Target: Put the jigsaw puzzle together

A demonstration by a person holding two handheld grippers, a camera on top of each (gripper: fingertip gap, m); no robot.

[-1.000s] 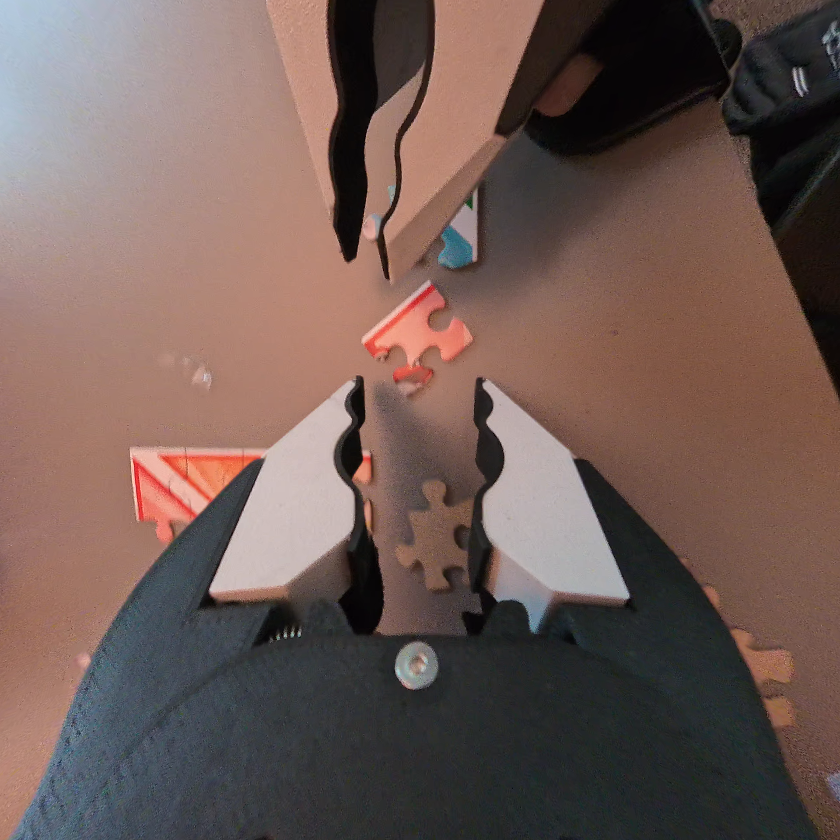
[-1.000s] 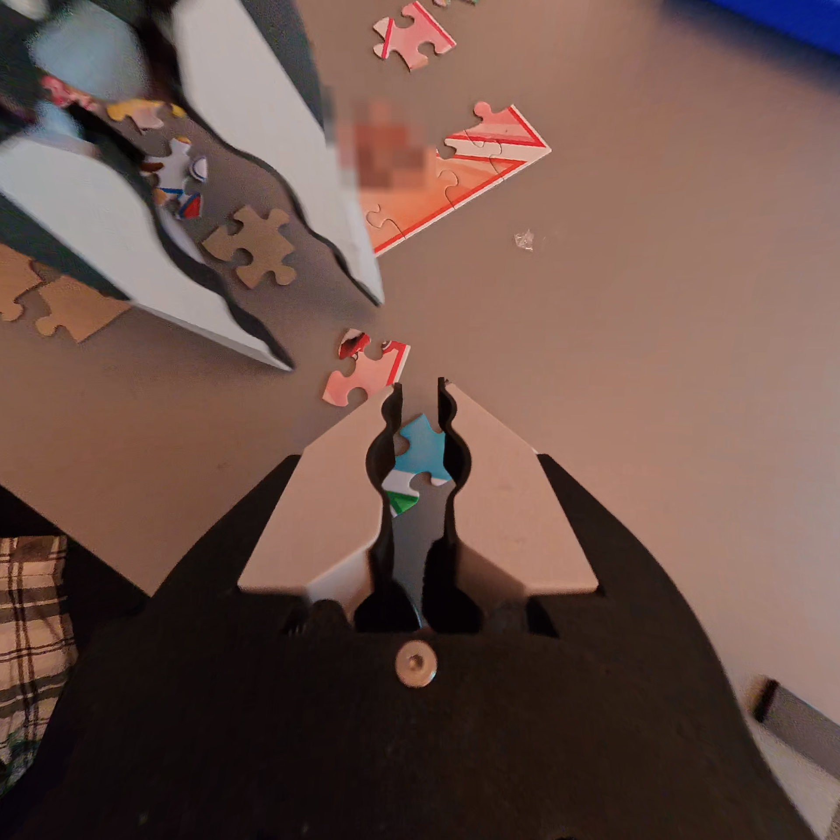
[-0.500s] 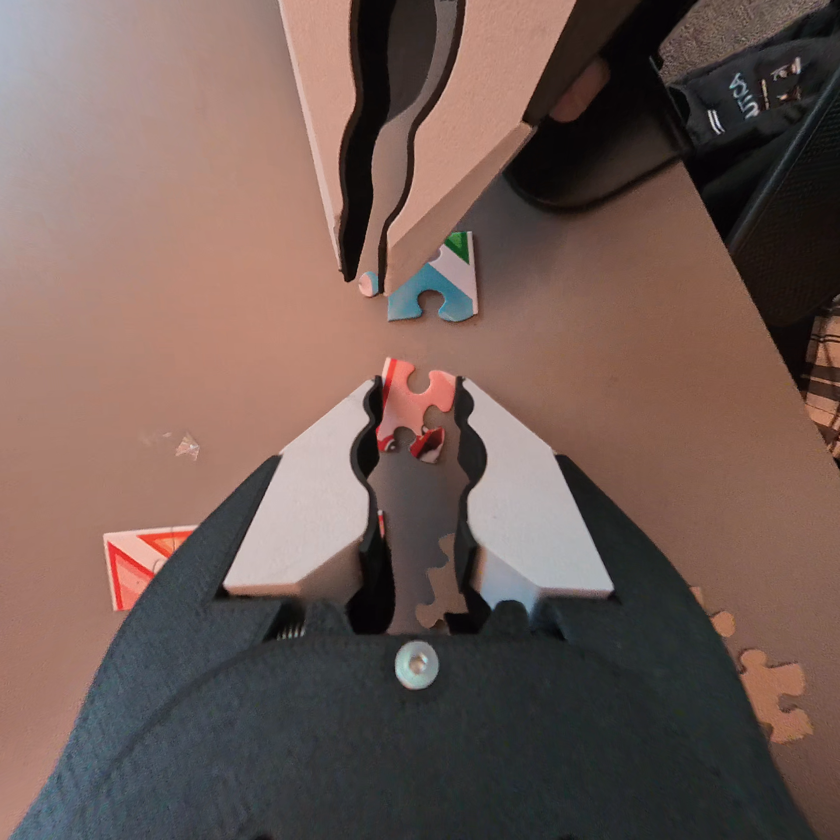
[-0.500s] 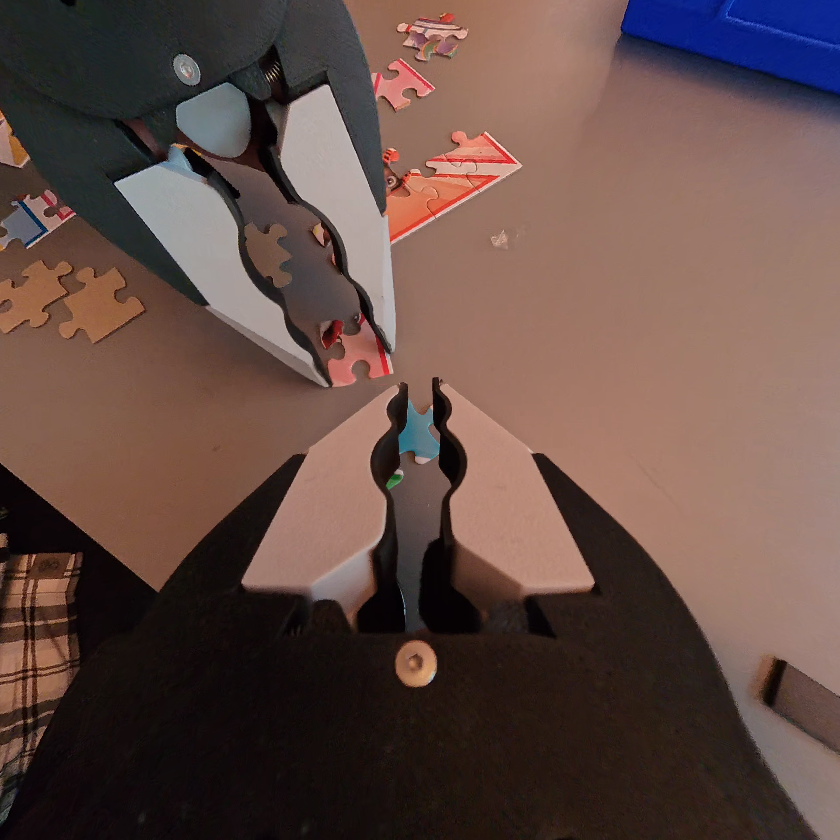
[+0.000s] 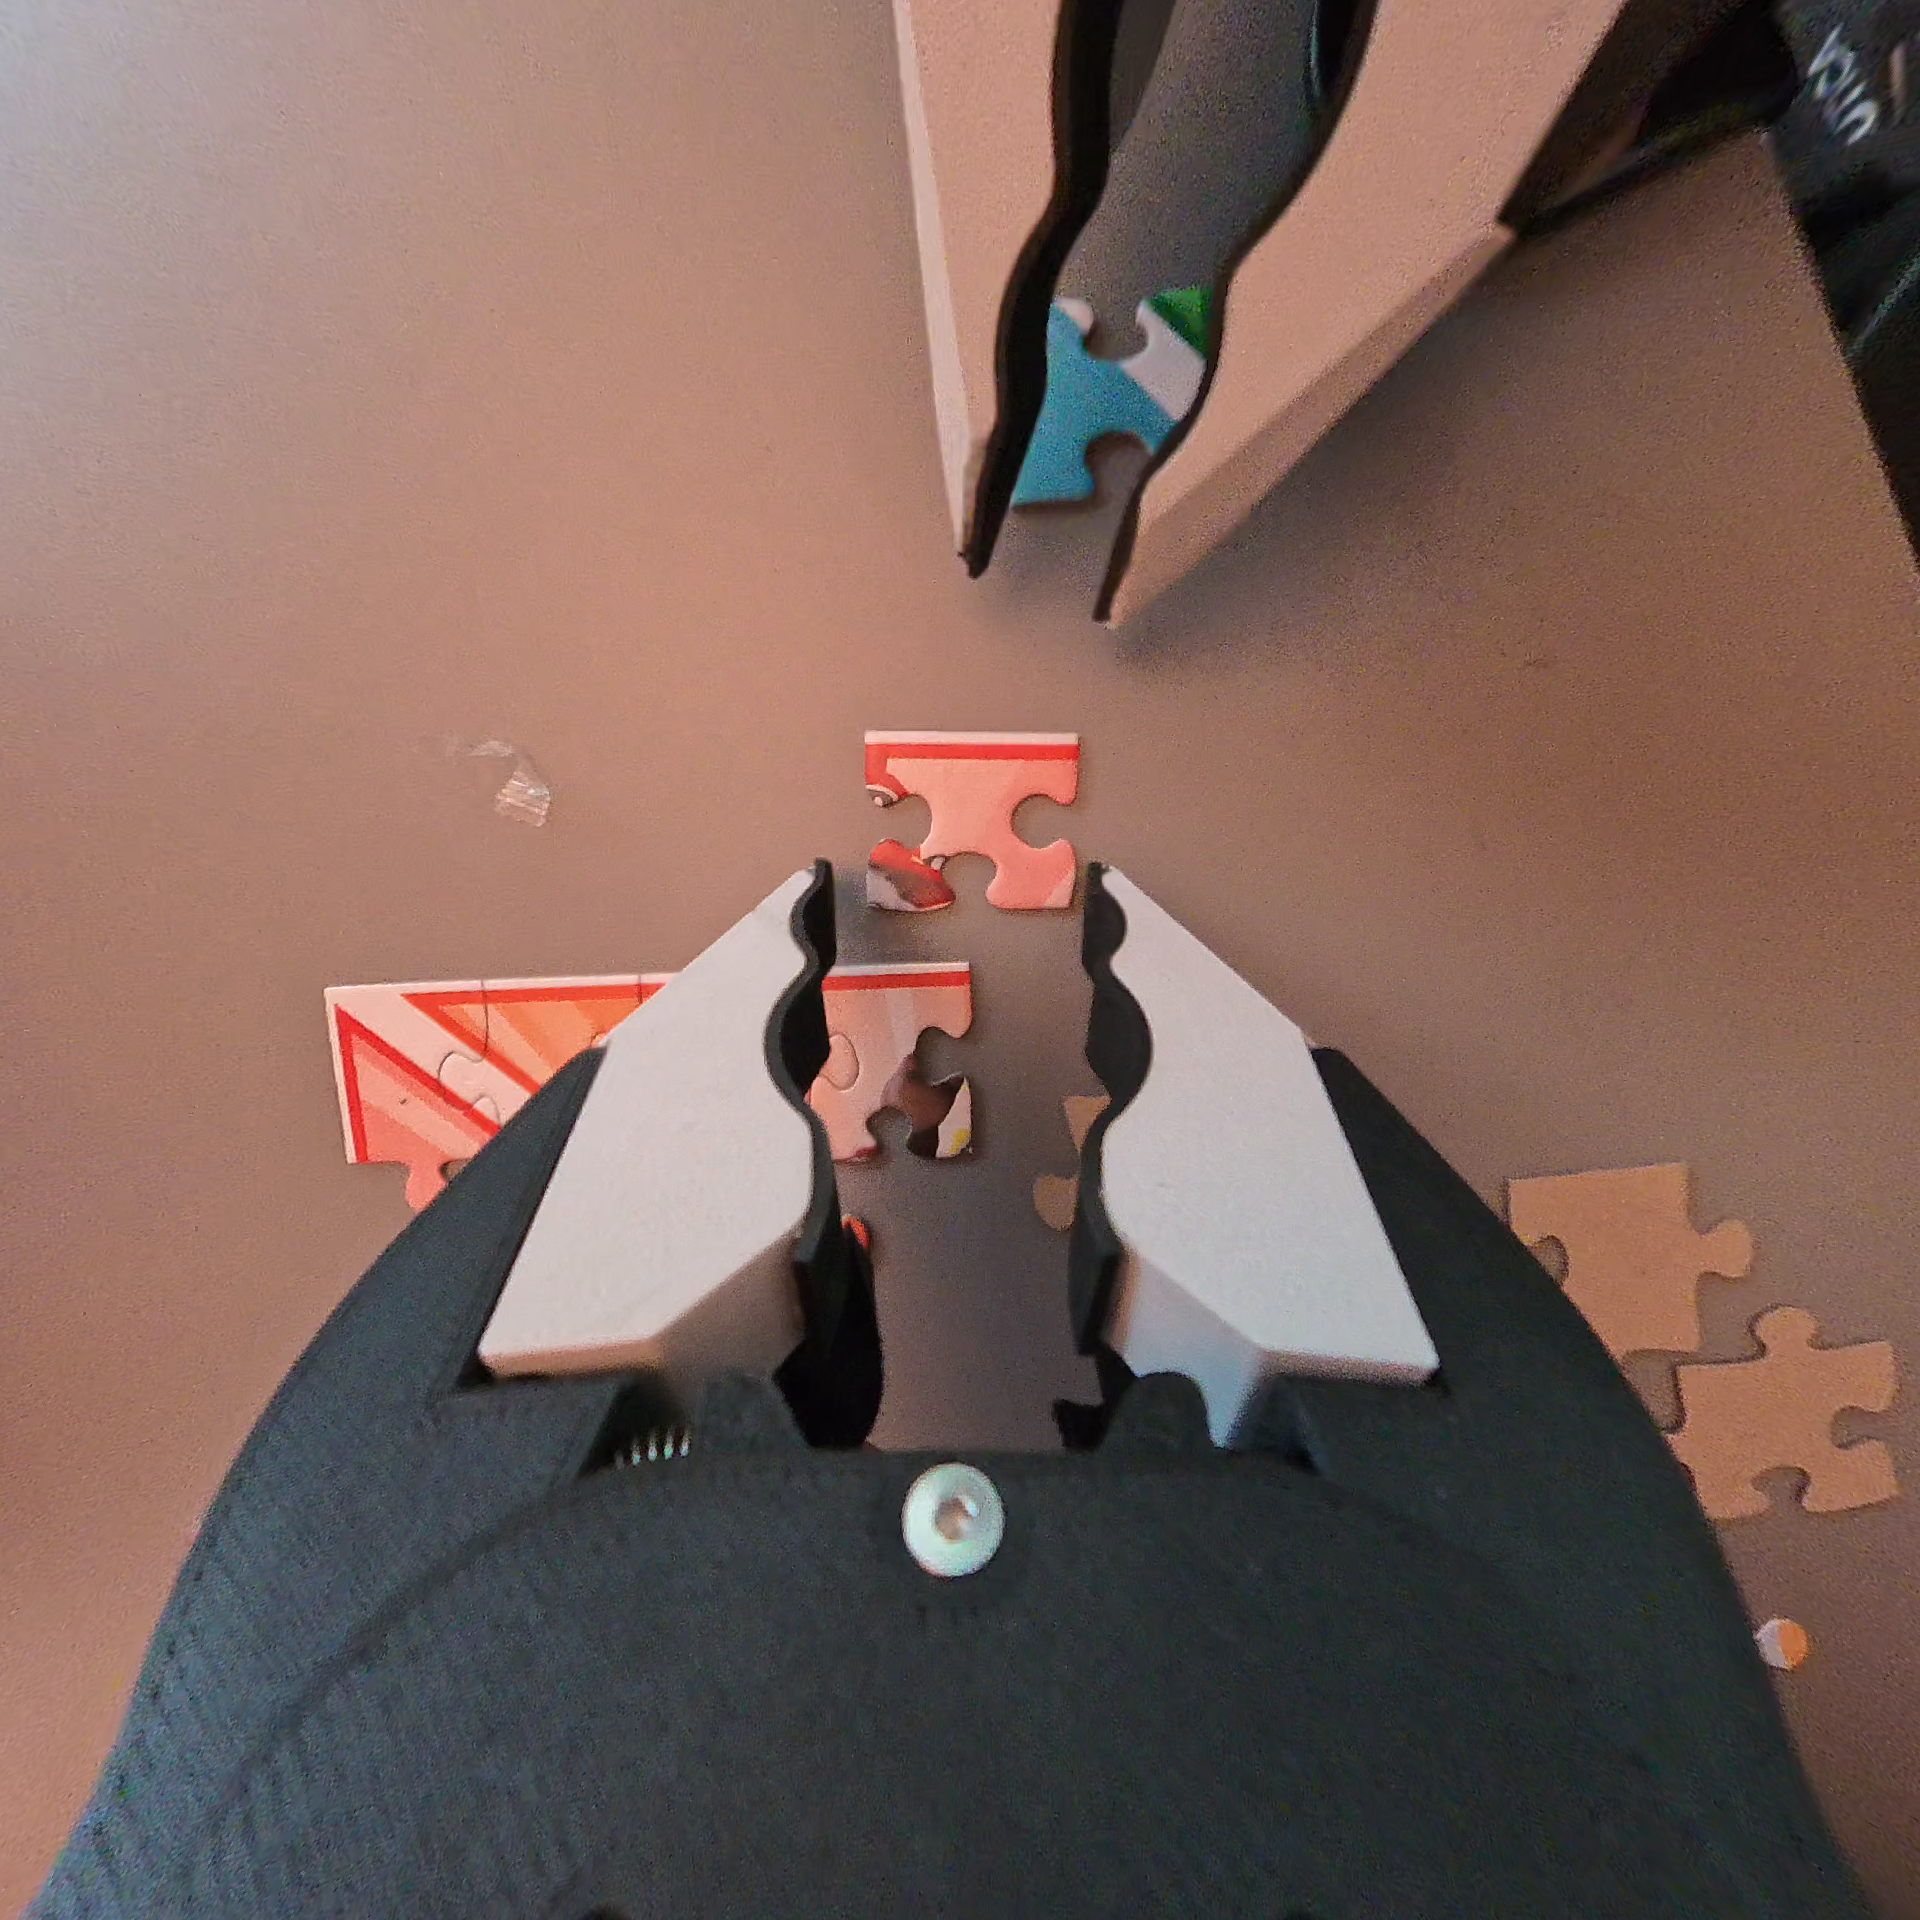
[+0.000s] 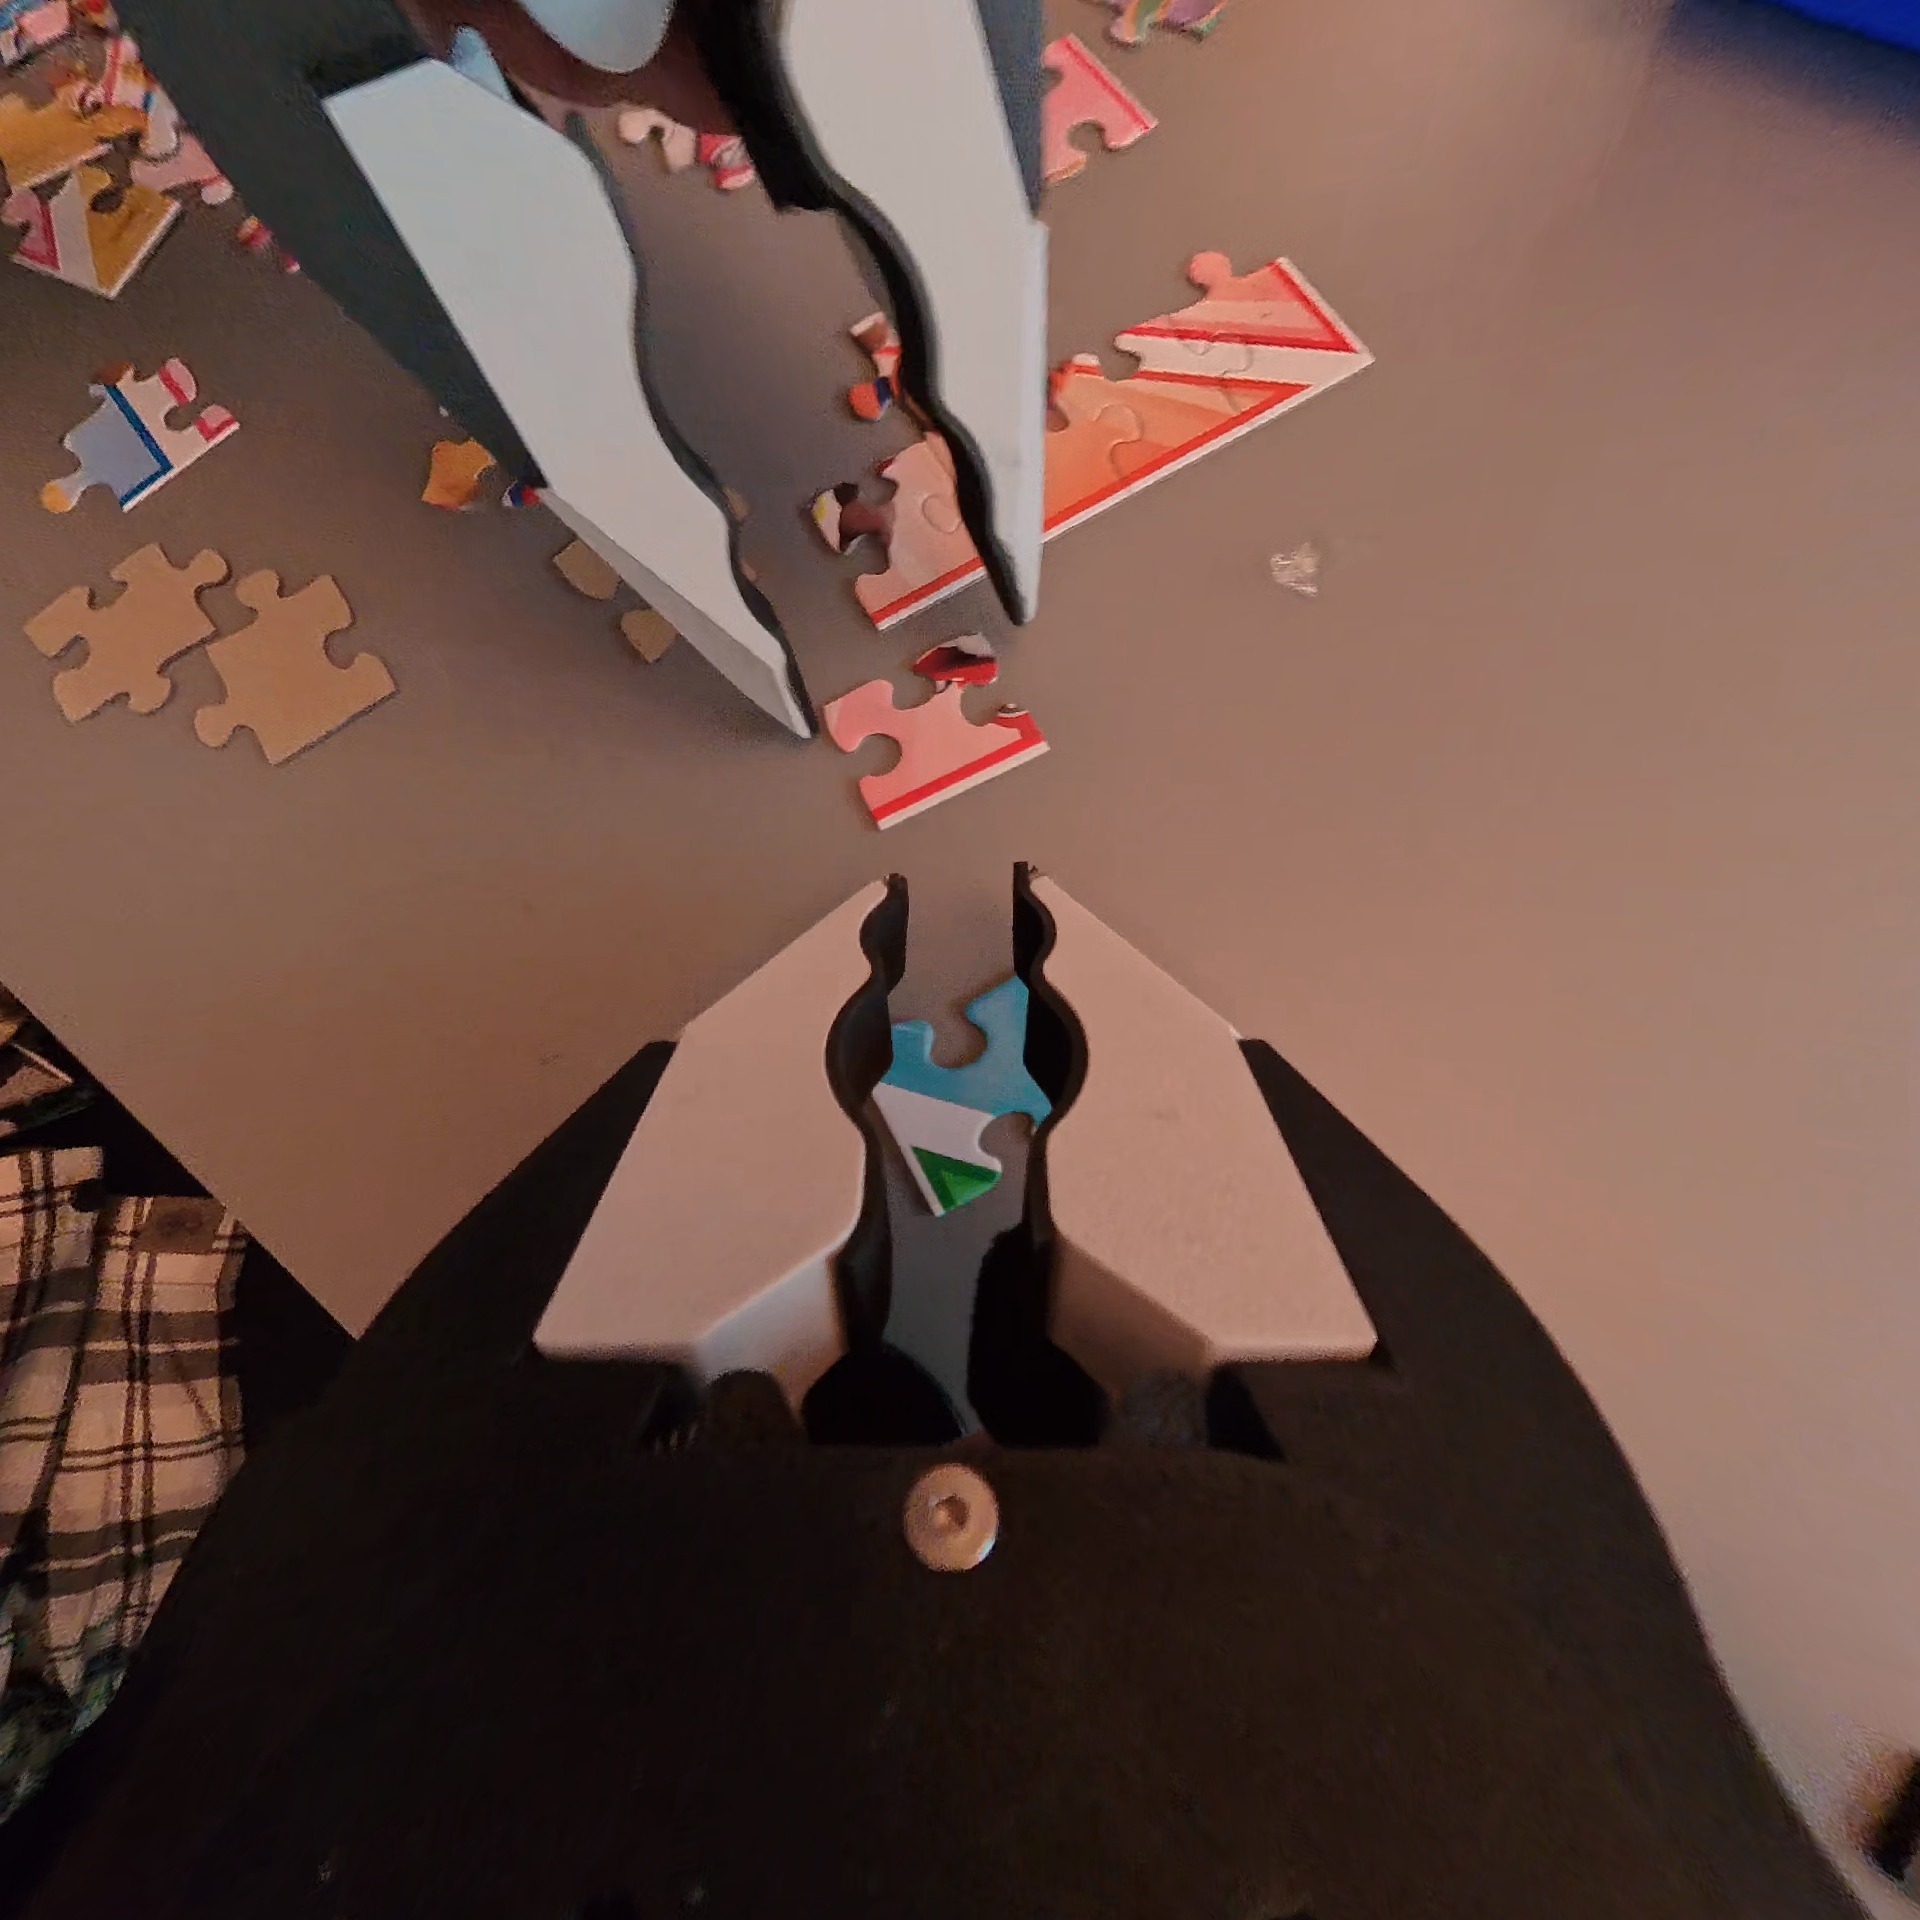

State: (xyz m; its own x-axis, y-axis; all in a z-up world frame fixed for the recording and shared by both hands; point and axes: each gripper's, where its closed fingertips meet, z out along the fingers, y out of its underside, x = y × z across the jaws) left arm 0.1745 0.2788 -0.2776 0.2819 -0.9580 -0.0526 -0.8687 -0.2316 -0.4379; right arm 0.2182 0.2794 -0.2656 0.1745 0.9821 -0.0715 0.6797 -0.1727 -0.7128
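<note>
Left gripper (image 5: 956, 883) hung low over the table with its jaws spread wide and nothing between them, right gripper (image 6: 961, 883) faced it tip to tip, tilted downward, jaws narrowed, gripping a blue, white and green piece (image 6: 961, 1086).

Pink piece (image 5: 971, 821): flat, face up, loose, just beyond the joined strip.
Joined strip (image 5: 488, 1049): red-orange, flat.
Blue piece (image 6: 961, 1091): between right hand-held gripper's (image 6: 961, 883) fingers.
</note>
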